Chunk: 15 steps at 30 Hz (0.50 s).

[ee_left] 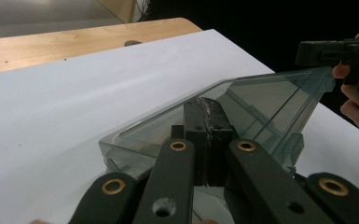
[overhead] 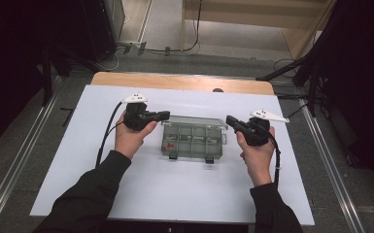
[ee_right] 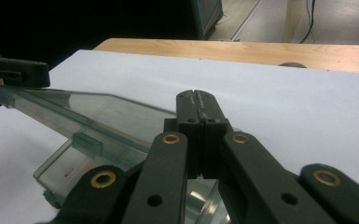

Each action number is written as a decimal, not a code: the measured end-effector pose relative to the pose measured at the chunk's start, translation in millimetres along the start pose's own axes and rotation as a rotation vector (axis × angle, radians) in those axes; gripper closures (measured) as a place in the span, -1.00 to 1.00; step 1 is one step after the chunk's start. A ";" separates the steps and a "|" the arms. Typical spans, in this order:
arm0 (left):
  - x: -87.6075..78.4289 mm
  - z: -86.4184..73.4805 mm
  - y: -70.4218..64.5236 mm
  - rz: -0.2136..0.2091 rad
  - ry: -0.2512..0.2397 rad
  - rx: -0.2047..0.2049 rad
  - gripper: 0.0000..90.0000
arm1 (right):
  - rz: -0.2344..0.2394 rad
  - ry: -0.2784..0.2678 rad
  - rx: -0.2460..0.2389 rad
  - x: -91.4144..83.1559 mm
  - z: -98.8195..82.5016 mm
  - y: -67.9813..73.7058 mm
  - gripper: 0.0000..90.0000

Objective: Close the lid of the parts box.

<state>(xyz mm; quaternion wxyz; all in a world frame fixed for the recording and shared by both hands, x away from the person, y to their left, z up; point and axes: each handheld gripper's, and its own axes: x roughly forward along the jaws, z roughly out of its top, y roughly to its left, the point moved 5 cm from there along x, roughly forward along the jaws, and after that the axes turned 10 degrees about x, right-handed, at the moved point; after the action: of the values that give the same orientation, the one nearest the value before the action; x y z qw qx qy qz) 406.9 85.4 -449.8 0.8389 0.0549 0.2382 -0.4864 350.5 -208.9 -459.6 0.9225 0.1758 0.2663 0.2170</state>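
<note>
1. Smoky grey, see-through compartment box (overhead: 193,140), with small red bits inside and a tinted clear lid (ee_left: 242,100).
2. Matt black left gripper (overhead: 167,115) and right gripper (overhead: 229,119), with brass-coloured rivets on the linkages.
3. Light grey three-cornered plates on top of both.
4. Plain white table sheet (overhead: 175,189), no pattern.
5. Pale wood tabletop edge (overhead: 184,81) beyond.
6. Black sleeves (overhead: 94,191).

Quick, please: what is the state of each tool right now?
Left tool: closed, nothing between its jaws, at the lid of the clear compartment box.
Right tool: closed, holding nothing, at the lid's other end.
</note>
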 end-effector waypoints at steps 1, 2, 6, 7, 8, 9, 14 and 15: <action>-0.9 -1.7 -1.4 0.005 -0.002 0.001 1.00 | 0.003 -0.001 0.002 -0.9 -1.9 1.5 1.00; -1.6 -3.6 -3.1 0.015 -0.001 0.007 1.00 | 0.006 0.000 0.003 -1.9 -3.9 3.0 1.00; -3.6 -11.1 -10.5 0.032 0.004 0.036 1.00 | 0.017 -0.002 -0.001 -5.4 -12.4 7.5 1.00; -4.3 -12.9 -12.0 0.036 0.005 0.042 1.00 | 0.019 -0.001 0.002 -6.4 -14.6 9.2 1.00; -4.7 -14.4 -13.5 0.038 0.001 0.047 1.00 | 0.018 -0.002 -0.003 -7.1 -16.5 9.8 1.00; -5.2 -15.8 -15.2 0.037 -0.006 0.041 1.00 | 0.019 -0.001 -0.004 -7.8 -18.5 11.0 1.00; -9.2 -21.5 -23.5 0.039 -0.022 0.047 1.00 | 0.014 -0.004 -0.022 -11.1 -26.6 14.0 1.00; -9.7 -22.6 -24.5 0.041 -0.019 0.056 1.00 | 0.011 -0.003 -0.022 -11.8 -28.2 14.5 1.00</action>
<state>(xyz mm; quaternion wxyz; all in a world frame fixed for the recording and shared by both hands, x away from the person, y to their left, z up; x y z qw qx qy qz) 374.5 87.6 -461.9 0.8490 0.0786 0.2154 -0.4760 321.0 -196.6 -470.8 0.9236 0.1673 0.2614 0.2250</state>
